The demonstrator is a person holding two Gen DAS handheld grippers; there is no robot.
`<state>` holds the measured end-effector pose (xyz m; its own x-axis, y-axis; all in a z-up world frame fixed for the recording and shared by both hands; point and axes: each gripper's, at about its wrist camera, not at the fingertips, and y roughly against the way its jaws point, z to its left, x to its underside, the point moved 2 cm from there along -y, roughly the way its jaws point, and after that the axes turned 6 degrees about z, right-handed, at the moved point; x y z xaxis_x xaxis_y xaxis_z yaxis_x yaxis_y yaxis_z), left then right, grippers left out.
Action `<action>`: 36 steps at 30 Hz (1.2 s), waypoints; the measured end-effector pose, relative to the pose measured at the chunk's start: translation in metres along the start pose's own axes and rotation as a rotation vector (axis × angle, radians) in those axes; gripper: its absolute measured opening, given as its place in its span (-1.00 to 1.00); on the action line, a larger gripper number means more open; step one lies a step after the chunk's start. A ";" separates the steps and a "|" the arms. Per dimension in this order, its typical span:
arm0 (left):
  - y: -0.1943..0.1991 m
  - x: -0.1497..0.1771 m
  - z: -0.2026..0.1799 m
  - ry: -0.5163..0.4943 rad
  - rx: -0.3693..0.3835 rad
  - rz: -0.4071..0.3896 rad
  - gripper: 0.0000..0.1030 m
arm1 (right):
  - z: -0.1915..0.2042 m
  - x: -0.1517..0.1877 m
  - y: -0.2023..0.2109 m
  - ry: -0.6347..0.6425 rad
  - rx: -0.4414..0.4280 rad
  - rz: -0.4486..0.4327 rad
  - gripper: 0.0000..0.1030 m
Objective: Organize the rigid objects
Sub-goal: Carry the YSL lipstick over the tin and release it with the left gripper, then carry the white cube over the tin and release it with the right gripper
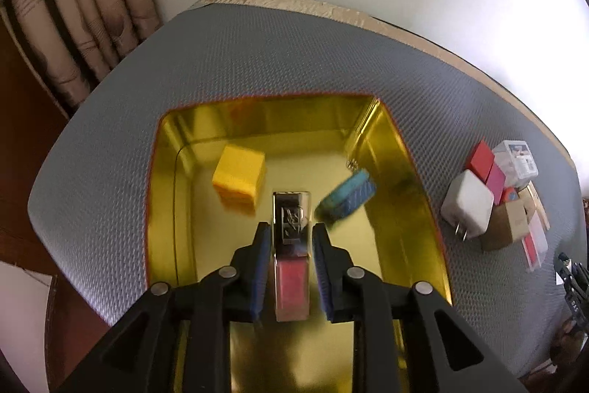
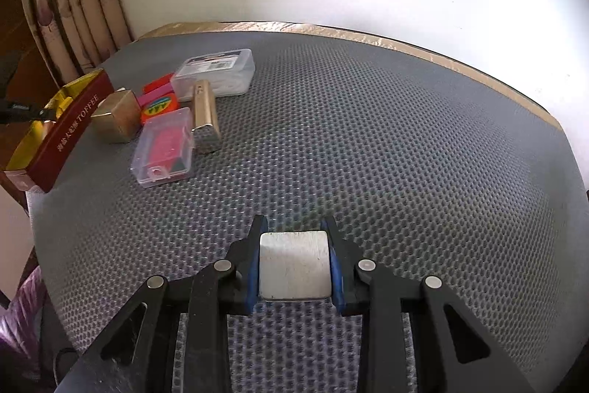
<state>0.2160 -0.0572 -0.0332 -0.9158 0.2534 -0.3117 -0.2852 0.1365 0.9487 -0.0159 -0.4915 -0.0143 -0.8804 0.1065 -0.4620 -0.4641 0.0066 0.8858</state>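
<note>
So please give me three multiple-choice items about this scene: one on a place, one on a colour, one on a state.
1. Where is the yellow cube?
A. inside the gold tin
B. on the grey mat
C. between jaws

2. What colour is the tin's outer side?
A. green
B. dark red
C. white

3. What is the right gripper doing?
A. open, empty
B. shut on a white block
C. out of view

Answers:
1. A, it sits on the tin's floor.
2. B, the right wrist view shows the red TOFFEE side.
3. B, both jaws press the block's sides.

Home room — patterned curtain [image 1: 73,24], mat-covered table [image 2: 368,135].
</note>
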 end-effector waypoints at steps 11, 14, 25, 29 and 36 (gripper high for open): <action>0.072 0.036 0.023 0.136 -0.038 -0.218 -0.36 | 0.030 -0.021 0.031 0.045 -0.026 -0.059 -0.46; 0.093 0.073 0.039 0.203 -0.109 -0.276 -0.28 | 0.063 -0.039 0.045 0.097 -0.080 -0.083 -0.46; 0.090 0.148 0.078 0.271 -0.262 -0.254 -0.22 | 0.265 -0.117 0.030 0.345 -0.400 -0.029 -0.46; 0.093 0.150 0.083 0.282 -0.219 -0.267 -0.22 | 0.351 -0.143 -0.004 0.446 -0.449 0.050 -0.46; 0.093 0.151 0.087 0.269 -0.194 -0.266 -0.22 | 0.430 -0.174 -0.068 0.463 -0.417 0.181 -0.46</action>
<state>0.0763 0.0773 0.0036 -0.8368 -0.0291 -0.5468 -0.5462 -0.0260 0.8373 0.2107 -0.0824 0.0247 -0.8562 -0.3704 -0.3602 -0.2211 -0.3674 0.9034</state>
